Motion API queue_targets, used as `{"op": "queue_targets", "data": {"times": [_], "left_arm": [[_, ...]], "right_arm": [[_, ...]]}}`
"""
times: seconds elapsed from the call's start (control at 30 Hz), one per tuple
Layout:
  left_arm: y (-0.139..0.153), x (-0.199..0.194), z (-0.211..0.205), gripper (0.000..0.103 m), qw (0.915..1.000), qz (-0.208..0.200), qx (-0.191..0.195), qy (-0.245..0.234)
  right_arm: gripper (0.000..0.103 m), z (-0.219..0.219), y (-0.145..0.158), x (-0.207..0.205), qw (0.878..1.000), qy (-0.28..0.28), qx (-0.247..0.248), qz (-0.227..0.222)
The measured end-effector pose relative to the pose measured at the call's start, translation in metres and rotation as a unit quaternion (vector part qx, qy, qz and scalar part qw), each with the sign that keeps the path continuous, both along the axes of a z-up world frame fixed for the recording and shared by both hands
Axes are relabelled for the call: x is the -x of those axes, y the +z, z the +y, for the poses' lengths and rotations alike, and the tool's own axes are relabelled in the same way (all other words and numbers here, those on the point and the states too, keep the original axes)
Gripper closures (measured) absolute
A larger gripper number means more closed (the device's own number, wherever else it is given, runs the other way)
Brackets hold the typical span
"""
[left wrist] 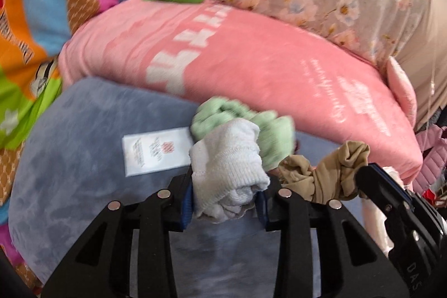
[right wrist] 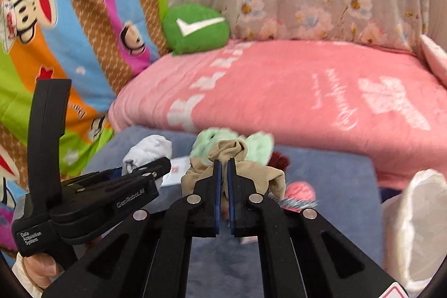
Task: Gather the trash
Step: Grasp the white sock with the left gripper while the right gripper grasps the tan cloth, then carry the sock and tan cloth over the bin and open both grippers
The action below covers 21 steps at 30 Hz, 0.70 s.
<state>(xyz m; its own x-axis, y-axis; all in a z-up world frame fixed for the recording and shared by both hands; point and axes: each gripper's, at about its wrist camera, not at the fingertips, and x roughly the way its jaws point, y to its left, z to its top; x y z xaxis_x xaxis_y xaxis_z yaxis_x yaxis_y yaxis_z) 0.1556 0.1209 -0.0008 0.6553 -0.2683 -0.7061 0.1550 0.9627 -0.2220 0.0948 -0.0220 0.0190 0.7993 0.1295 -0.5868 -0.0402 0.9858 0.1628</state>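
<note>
Left gripper (left wrist: pixel 227 203) clamps white sock (left wrist: pixel 229 166); right gripper (right wrist: pixel 224 172) pinches tan stocking (right wrist: pixel 237 175). Both soft, light, limp; bunched middle likely the best hold.

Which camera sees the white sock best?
The left wrist view. There the white sock fills the middle, pinched in the left gripper, its knit ribbing clear. The right wrist view shows only a small bunched part of the sock, behind the left gripper's tip.
</note>
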Motion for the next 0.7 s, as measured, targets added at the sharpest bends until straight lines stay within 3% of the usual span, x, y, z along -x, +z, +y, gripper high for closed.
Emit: {"op": "queue_targets", "data": {"times": [0.33,0.7], "left_arm": [[0.073,0.018,-0.107,0.069,0.9913,-0.058,0.029,-0.114],[0.092,0.061,-0.24,0.069,0.9644,-0.059,0.06,-0.251]], "right_arm": [[0.098,-0.107,0.064,0.044,0.992,-0.106,0.025,-0.058],[0.098,-0.222,0.066,0.108,0.972,-0.226,0.041,-0.051]]}}
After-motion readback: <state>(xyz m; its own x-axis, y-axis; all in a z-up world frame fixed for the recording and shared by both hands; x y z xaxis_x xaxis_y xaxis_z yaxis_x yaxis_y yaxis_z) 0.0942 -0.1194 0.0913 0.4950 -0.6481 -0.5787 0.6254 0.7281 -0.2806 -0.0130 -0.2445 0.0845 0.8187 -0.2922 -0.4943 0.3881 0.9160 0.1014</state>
